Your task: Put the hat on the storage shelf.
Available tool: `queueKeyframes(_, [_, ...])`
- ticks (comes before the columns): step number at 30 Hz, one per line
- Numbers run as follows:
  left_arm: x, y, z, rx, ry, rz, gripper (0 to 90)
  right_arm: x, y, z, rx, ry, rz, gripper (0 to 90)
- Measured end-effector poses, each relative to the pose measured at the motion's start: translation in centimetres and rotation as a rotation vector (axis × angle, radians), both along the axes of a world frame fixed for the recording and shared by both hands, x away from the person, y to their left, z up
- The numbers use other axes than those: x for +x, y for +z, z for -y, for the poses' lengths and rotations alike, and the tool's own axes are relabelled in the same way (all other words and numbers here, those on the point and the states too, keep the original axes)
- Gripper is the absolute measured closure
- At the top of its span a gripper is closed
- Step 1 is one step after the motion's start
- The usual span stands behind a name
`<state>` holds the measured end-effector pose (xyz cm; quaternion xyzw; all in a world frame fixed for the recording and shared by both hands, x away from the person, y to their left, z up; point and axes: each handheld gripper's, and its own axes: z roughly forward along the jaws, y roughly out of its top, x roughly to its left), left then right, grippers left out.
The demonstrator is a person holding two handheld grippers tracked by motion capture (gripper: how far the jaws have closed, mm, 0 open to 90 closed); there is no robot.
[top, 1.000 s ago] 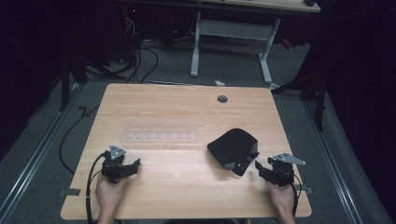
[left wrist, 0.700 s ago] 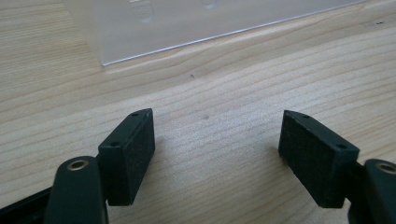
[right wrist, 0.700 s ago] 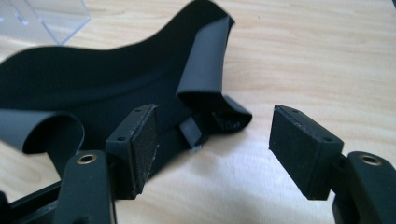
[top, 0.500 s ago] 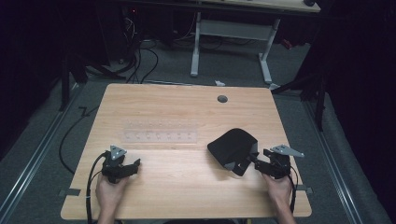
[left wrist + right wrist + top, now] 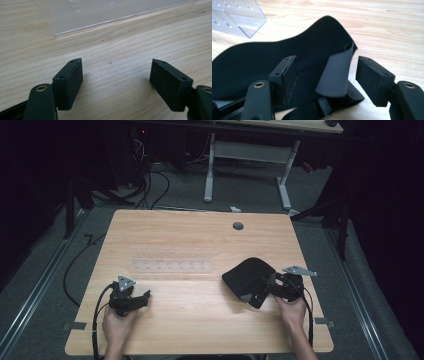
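Wooden table (image 5: 200, 235): light grain, round cable hole near its far edge.

Black pouch (image 5: 247, 277): a soft, dark, curved piece with a strap, lying on the right half of the table, nearer the near edge than the far one. In the right gripper view a grey flap of it (image 5: 337, 72) stands up between the two jaws, touching neither pad (a gap shows on each side).

Right gripper (image 5: 267, 289): held in the person's right hand (image 5: 292, 312) near the right near corner, pointing leftward at the pouch's near-right end. Its jaws have just been opening and now stand wide apart, gripping nothing.

Left gripper (image 5: 142, 296): held in the left hand (image 5: 117, 325) near the left near corner, well apart from the pouch. Jaws spread wide over bare wood, nothing between them.

Clear plastic rack (image 5: 170, 261): a long transparent block with rows of small holes, lying left of the pouch toward the table's middle, just beyond the left gripper (its near edge shows in the left gripper view).
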<state>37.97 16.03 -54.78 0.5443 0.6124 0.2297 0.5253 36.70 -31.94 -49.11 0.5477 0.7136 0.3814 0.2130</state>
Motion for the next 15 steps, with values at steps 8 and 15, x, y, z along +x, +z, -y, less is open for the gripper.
queueKeyframes(8, [0.0, 0.0, 0.0, 0.0, 0.0, 0.0, 27.0, 1.6, -0.2, -0.4, 0.035, 0.019, -0.016, 34.3])
queueKeyframes(15, [0.0, 0.0, 0.0, 0.0, 0.002, 0.001, 26.8, 2.2, -1.1, -0.8, 0.065, 0.058, -0.049, 38.1])
